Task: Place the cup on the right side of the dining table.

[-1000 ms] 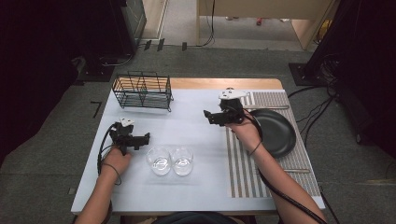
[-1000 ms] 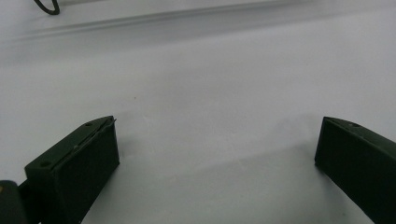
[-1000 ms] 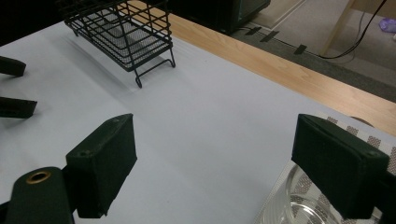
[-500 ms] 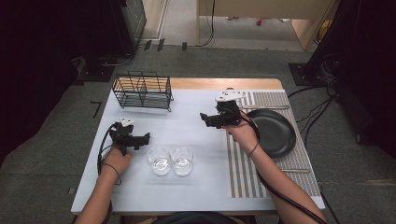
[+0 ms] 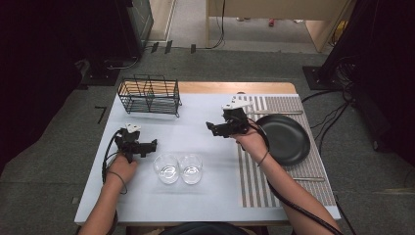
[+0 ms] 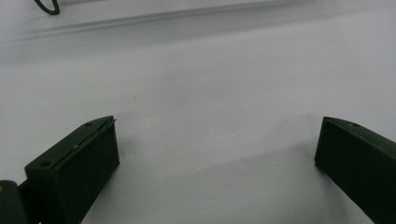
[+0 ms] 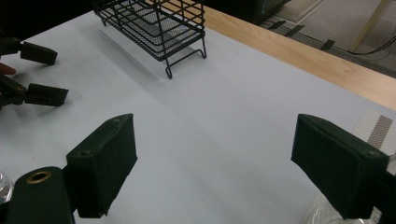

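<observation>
Two clear glasses [image 5: 179, 168] stand touching at the bench's [image 5: 205, 200] near edge. The left gripper [image 5: 152, 144] sits just beside them, jaws wide apart and empty; the right gripper [image 5: 211, 128] hovers mid-bench, likewise spread. One black plate [image 5: 286, 139] lies right on a striped mat [image 5: 254, 186]. One wire rack [image 5: 149, 95] stands far left, long axis across.

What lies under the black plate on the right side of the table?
The black plate rests on a striped placemat, which lies on the table. A thin utensil shows near the plate on the mat. Whatever sits directly beneath the plate is covered.
</observation>
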### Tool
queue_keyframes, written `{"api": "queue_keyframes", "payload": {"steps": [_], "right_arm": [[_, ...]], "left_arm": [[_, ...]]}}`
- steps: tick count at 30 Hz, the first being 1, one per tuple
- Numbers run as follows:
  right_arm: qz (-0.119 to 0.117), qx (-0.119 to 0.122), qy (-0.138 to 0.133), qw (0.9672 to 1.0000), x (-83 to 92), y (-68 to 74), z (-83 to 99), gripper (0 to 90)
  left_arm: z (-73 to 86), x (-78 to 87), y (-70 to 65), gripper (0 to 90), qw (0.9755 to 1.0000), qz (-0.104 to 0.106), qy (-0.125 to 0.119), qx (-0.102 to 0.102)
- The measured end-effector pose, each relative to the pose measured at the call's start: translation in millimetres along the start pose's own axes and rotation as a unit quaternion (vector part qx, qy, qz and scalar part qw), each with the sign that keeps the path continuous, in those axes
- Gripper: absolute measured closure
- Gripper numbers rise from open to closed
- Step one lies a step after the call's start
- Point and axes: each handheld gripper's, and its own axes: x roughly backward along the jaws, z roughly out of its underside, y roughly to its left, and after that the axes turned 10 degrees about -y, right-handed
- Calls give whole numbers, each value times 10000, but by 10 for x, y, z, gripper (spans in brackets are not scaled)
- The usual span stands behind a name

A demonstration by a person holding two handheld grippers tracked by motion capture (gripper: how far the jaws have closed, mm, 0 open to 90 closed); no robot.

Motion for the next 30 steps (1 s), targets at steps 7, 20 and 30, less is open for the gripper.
{"api": "queue_keyframes", "payload": {"steps": [7, 20, 30], "right_arm": [[-43, 17, 20, 10000, -17, 20, 19, 143], [-164, 36, 28, 9999, -95, 55, 100, 146], [-206, 59, 30, 9998, -137, 60, 153, 147]], "left_arm": [[1, -2, -3, 0, 10000, -1, -11, 22], [1, -2, -4, 0, 10000, -4, -15, 24], [1, -1, -4, 0, 10000, -4, -11, 22]]}}
